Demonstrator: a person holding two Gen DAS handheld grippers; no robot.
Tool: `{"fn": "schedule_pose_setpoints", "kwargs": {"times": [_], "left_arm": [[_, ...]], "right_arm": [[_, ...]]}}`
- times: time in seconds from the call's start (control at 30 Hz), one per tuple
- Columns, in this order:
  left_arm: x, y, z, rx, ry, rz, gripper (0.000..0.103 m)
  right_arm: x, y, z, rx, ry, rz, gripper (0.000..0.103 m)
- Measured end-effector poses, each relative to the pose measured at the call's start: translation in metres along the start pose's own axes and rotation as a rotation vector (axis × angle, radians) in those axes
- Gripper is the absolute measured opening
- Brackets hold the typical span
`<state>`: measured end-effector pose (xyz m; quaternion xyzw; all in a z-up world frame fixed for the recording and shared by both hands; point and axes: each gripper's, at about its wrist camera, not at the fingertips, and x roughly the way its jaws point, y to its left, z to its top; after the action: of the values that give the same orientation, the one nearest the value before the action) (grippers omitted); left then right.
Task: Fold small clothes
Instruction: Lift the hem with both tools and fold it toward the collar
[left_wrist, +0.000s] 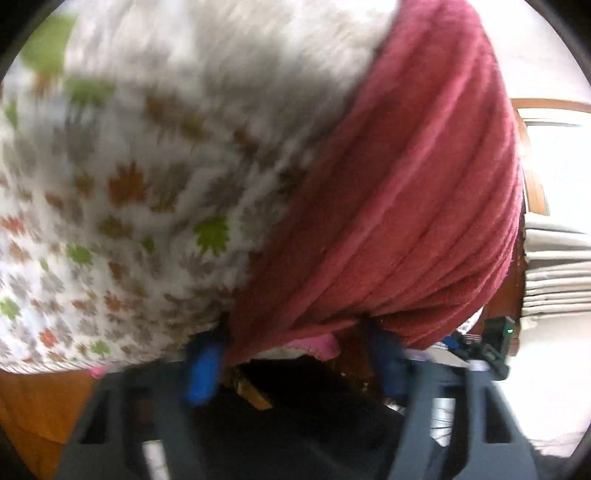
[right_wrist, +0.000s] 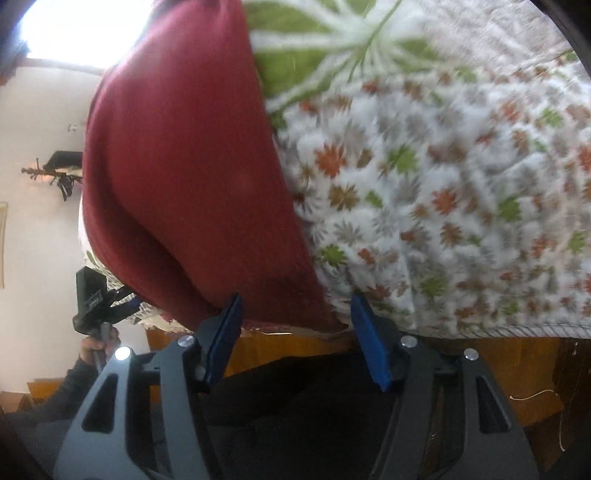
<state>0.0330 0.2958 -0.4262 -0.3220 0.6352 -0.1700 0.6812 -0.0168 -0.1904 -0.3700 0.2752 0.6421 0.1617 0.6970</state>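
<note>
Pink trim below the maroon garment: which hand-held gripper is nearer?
Left. Pink trim lies between the left hand-held gripper's fingers; the right hand-held gripper is farther along the maroon garment.

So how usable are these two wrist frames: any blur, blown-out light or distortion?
Left wrist: heavy motion blur smears the leaf-print sheet and the left gripper; the window at right is blown out. Right wrist: sharper, the maroon garment reads clearly, the sheet softens toward the top, and the window at top left is overexposed. Both show fisheye curvature with dark corners.
</note>
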Motion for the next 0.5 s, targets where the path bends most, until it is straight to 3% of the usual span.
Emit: {"fn": "schedule_pose_setpoints", "kwargs": {"times": [0.13, 0.23, 0.3, 0.37, 0.4, 0.43, 0.5], "left_arm": [[-0.003, 0.009, -0.003, 0.000, -0.032, 0.016, 0.033], [-0.008, 0.018, -0.005, -0.020, -0.045, 0.001, 0.029], [-0.009, 0.021, -0.005, -0.025, -0.045, -0.014, 0.030], [-0.006, 0.023, -0.005, -0.028, -0.042, -0.025, 0.052], [-0.006, 0.021, -0.004, -0.025, -0.040, -0.033, 0.071], [-0.002, 0.016, -0.004, -0.019, -0.043, -0.038, 0.081], [0.001, 0.009, -0.002, 0.001, -0.053, -0.039, 0.088]], "right_arm": [[0.017, 0.008, -0.007, -0.051, 0.001, -0.004, 0.063], [0.017, 0.018, -0.007, -0.084, 0.015, -0.006, 0.060], [0.016, 0.021, -0.011, -0.108, 0.023, -0.007, 0.051], [0.012, 0.028, -0.017, -0.126, 0.020, 0.011, 0.051], [0.011, 0.031, -0.019, -0.132, 0.016, 0.023, 0.051], [0.012, 0.034, -0.021, -0.138, 0.016, 0.022, 0.051], [0.020, 0.038, -0.022, -0.136, 0.017, 0.016, 0.051]]}}
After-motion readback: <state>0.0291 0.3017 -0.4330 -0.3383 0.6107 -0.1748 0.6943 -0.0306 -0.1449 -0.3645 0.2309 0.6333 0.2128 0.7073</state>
